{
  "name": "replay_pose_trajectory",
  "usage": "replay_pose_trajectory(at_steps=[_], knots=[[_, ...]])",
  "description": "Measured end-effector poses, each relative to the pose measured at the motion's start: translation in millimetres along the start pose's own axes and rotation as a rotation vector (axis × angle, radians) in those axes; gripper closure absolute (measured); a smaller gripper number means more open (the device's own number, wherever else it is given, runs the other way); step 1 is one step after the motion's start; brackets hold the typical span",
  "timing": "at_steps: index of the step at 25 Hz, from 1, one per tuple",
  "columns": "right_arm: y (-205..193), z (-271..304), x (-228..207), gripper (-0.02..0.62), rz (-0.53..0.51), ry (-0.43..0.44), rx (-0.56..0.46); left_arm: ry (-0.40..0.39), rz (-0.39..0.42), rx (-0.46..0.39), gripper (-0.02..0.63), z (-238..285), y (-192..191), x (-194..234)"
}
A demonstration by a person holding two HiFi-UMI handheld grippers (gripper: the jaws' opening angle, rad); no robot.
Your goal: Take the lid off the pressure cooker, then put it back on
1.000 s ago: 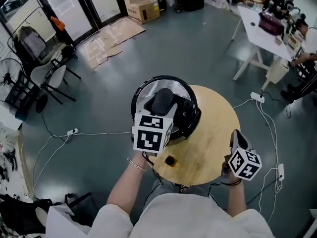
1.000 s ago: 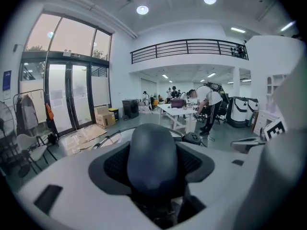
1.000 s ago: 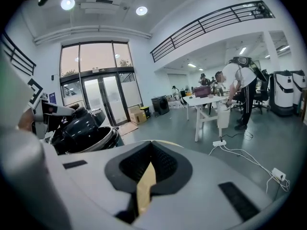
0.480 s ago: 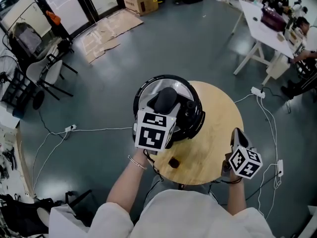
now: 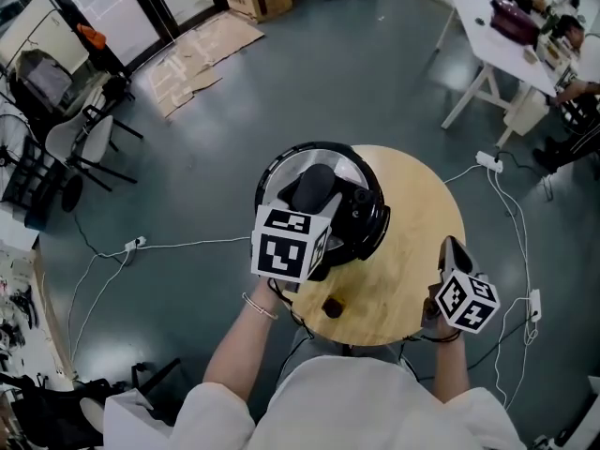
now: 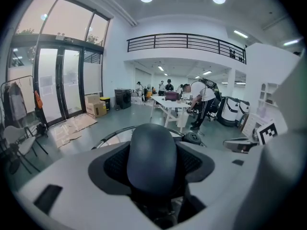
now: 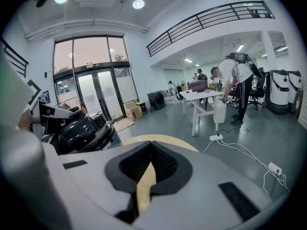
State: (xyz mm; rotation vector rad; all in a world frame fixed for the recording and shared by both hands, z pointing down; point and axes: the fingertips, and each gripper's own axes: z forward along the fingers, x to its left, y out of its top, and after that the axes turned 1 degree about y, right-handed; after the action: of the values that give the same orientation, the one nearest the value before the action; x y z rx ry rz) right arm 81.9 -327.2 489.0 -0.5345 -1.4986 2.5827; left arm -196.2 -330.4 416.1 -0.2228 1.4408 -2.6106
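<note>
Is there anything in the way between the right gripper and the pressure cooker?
Nothing visible. Only bare table lies between the right gripper and the pressure cooker. The small dark block sits off to the side, near the table's front edge.

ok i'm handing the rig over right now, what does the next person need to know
Left gripper: shut on the dark rounded handle of the silvery lid.
Right gripper: shut, empty, over the near right edge of the round wooden table.
Black pressure cooker: on the table's far left side, lid over it; seated or not, cannot tell.
Done: handle gripped.
Left: lift the lid off, set it back, release. Unclear whether the lift has already happened.
</note>
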Motion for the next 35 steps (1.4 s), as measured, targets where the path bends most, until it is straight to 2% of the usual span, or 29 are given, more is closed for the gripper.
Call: replay_pose_trajectory(at_steps=[5, 10, 32, 35], knots=[[-2.7, 3.4, 0.5, 0.594, -0.001, 0.003, 0.006, -0.02, -0.047, 0.006, 0.333, 3.1, -4.9, 3.3], [-3.6, 7.8, -0.3, 0.594, -0.008, 0.006, 0.017, -0.038, -0.059, 0.009, 0.332, 9.7, -3.8, 1.3], [1.6, 15.4, -1.9, 0.594, -0.034, 0.03, 0.029, -0.038, 0.006, 0.016, 0.307, 16.9, -6.5, -2.4], [4.9, 13.4, -1.0, 0.594, -0.042, 0.038, 0.025, -0.035, -0.02, -0.016, 0.291, 12.4, -2.1, -0.2]])
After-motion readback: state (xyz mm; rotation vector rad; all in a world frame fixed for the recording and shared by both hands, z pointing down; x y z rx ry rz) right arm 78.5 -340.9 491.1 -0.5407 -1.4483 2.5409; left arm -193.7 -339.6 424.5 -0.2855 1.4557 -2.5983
